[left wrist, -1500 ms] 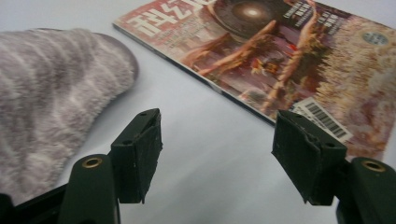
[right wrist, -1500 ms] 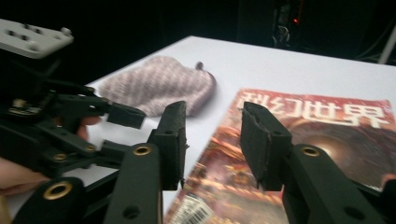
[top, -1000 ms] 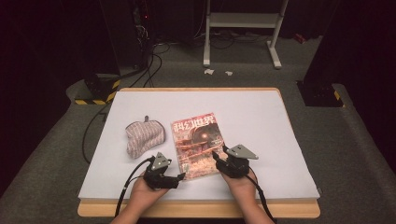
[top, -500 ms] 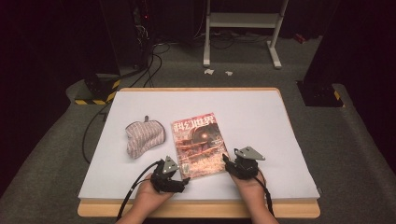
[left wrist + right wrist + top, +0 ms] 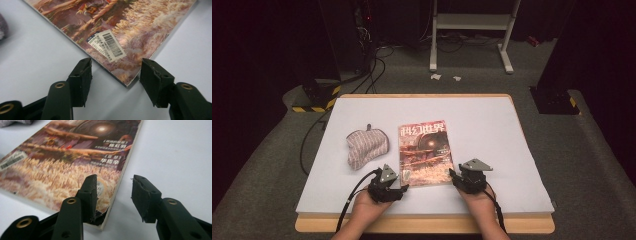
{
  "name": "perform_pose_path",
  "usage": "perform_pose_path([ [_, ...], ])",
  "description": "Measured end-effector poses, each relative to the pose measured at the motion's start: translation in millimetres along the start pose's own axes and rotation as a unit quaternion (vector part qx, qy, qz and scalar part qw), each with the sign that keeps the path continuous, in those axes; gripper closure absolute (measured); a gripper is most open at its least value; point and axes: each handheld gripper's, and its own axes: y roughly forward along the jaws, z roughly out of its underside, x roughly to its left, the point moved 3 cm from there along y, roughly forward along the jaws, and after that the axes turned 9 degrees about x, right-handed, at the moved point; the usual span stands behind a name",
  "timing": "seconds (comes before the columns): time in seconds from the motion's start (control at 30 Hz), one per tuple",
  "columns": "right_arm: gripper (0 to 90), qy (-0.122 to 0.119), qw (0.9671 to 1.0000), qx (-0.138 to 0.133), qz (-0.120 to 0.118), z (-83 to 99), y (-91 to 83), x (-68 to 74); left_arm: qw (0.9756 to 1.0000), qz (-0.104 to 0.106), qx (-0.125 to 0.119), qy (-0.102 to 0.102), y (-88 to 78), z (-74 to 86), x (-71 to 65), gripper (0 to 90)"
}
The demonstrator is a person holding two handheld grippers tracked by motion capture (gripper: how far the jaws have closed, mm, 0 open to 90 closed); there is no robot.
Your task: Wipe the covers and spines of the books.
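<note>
Left gripper (image 5: 113, 72) view showed barcode label (image 5: 107, 45) at magazine (image 5: 424, 152) near corner, jaws just closing, not yet touching; right gripper (image 5: 113, 195) jaws closing astride the other near corner, unpressed. Table (image 5: 492, 120) far edge free.

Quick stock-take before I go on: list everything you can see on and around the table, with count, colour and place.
magazine: one, reddish-brown picture cover, table centre, flat
barcode sticker: one, white, magazine's near left corner
pouch: one, striped grey-white cloth, left of the magazine, apart from it
table: one, white top with wooden edge
metal stand: one, white, on the floor behind the table
cables: several, black, floor at back left
left hand-held gripper: one, black, straddling the magazine's near left corner, jaws just been closing, pads not pressing it
right hand-held gripper: one, black, at the near right corner, jaws just been closing, not clamped
hands: two, near edge
</note>
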Motion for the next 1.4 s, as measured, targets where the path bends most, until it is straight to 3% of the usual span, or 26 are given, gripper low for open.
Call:
perform_pose_path([
  [0.17,60.5,-0.008,0.9998,0.012,-0.015,1.1,3.3,5.9,0.9998,-0.008,-0.001,-0.016,-0.9,0.3,9.0,49.5],
  [0.33,63.9,-0.017,0.9993,0.02,-0.027,1.4,5.4,12.6,0.9998,-0.01,-0.003,-0.015,-0.8,0.5,9.9,52.3],
  [0.6,60.7,-0.015,0.9993,0.02,-0.027,1.2,5.3,13.3,0.9997,-0.01,-0.015,-0.015,-4.8,0.7,13.6,50.8],
  [0.8,58.0,-0.014,0.9997,0.011,-0.019,0.5,3.2,9.9,0.9985,-0.018,-0.043,-0.03,-16.7,3.4,29.6,45.5],
  [1.07,53.0,0.0,1.0,-0.01,0.001,-1.5,-3.9,-5.8,0.9946,-0.04,-0.076,-0.058,-35.9,9.8,58.4,43.0],
  [1.4,47.7,0.031,0.9974,-0.038,0.052,-2.9,-19.7,-41.5,0.9859,-0.073,-0.116,-0.096,-63.4,19.7,90.7,39.2],
])
